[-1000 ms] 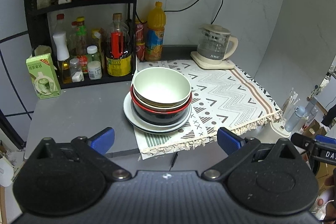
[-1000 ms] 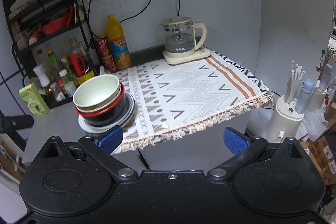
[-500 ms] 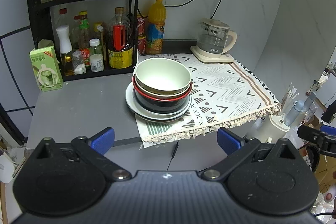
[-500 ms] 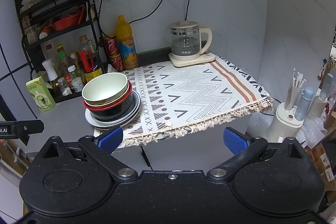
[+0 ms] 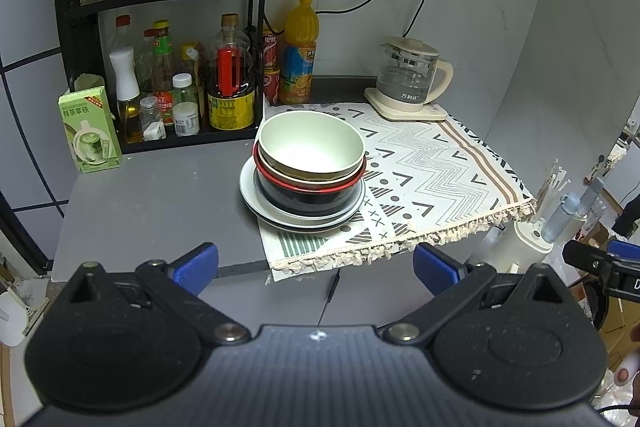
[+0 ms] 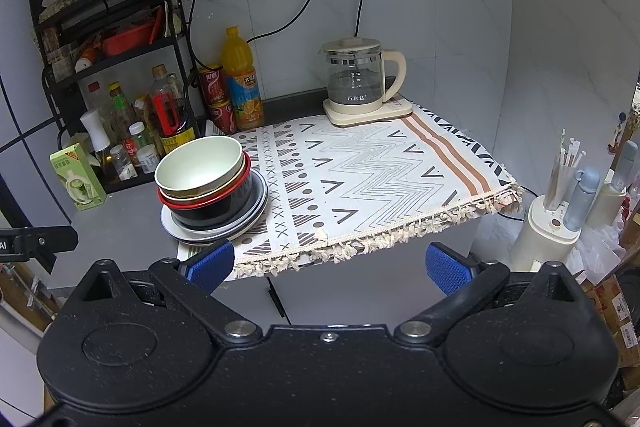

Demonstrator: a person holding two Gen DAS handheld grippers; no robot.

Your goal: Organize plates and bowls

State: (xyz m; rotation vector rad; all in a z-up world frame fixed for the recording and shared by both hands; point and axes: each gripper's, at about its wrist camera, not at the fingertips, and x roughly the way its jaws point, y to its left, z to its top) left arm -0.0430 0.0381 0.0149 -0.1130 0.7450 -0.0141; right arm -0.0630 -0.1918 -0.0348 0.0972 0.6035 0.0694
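A stack of dishes sits at the left edge of the patterned cloth: a pale green bowl [image 5: 310, 147] [image 6: 200, 167] on top, nested in a beige bowl and a red-rimmed black bowl [image 5: 308, 197] [image 6: 212, 207], all on stacked grey plates [image 5: 256, 203] [image 6: 248, 219]. My left gripper [image 5: 316, 267] hangs open in front of the counter, below and short of the stack, nothing between its blue pads. My right gripper [image 6: 328, 265] is open too, in front of the cloth's fringe, right of the stack, holding nothing.
A black rack [image 5: 168, 27] with sauce bottles stands at the back left, a green carton [image 5: 90, 129] beside it. An orange juice bottle [image 5: 298, 59], red cans and a glass kettle [image 5: 408, 79] line the back wall. A white holder [image 6: 556, 227] with sticks stands off the counter's right.
Both grippers have drawn back and risen a little, so the counter and the dish stack look slightly farther away. The dishes have not moved. Both grippers stay open.
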